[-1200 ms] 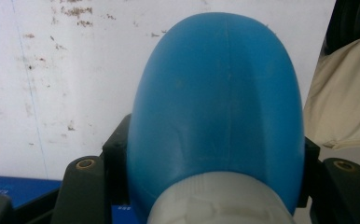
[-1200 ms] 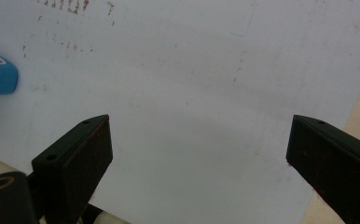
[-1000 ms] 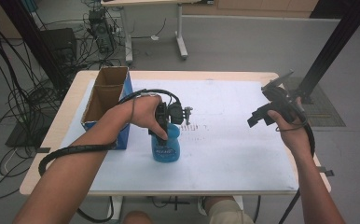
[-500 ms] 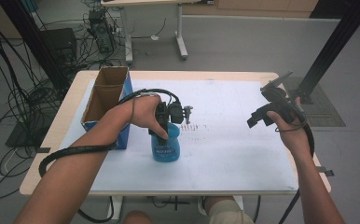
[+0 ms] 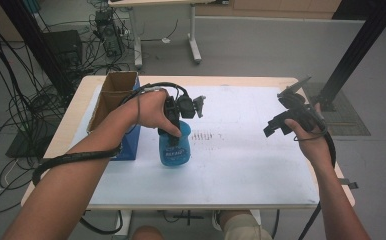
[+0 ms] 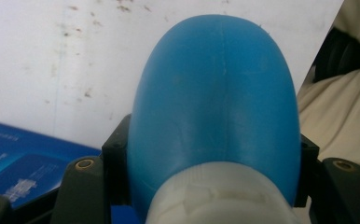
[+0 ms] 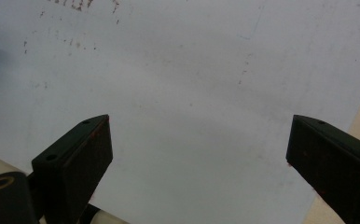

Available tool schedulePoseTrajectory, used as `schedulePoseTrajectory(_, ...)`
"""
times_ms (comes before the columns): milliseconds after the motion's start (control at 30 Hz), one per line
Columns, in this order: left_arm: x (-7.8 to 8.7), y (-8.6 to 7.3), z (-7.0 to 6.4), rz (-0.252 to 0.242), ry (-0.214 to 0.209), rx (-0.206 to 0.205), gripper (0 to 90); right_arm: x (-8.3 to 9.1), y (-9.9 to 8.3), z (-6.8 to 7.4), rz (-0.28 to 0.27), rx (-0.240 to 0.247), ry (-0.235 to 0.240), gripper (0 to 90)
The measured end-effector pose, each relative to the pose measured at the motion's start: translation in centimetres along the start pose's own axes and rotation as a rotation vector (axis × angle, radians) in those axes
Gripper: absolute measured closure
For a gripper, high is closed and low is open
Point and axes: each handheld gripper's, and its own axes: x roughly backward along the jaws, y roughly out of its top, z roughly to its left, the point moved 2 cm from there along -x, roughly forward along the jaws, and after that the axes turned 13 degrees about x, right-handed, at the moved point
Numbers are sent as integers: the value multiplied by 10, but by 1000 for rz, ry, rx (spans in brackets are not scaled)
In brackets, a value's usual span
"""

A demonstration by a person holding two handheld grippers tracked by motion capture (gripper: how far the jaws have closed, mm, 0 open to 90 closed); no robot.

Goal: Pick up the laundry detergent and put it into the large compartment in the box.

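While the left tongs (image 5: 173, 131) clench the blue bottle (image 5: 174, 149) from above, the right tongs (image 5: 277, 123) gape apart.

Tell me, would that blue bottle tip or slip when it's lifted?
Probably not slip: the left gripper clamps both sides of the bottle near its white neck. The smooth plastic could still slide. It's wide-bodied and upright on the table, so tipping seems unlikely.

The label on the blue bottle (image 5: 173, 147) is too small to be read in the high view; its neck is hidden there by the left tongs (image 5: 173, 131); in the left gripper view its white cap (image 6: 218, 196) is cut off by the bottom edge; the print on the blue box (image 6: 24, 158) is blurred.
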Motion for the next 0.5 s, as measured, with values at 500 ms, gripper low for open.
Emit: schedulePoseTrajectory(500, 116, -23, 27, -150, 63, 462, 383, 4, 6, 8, 5, 20, 3, 67)
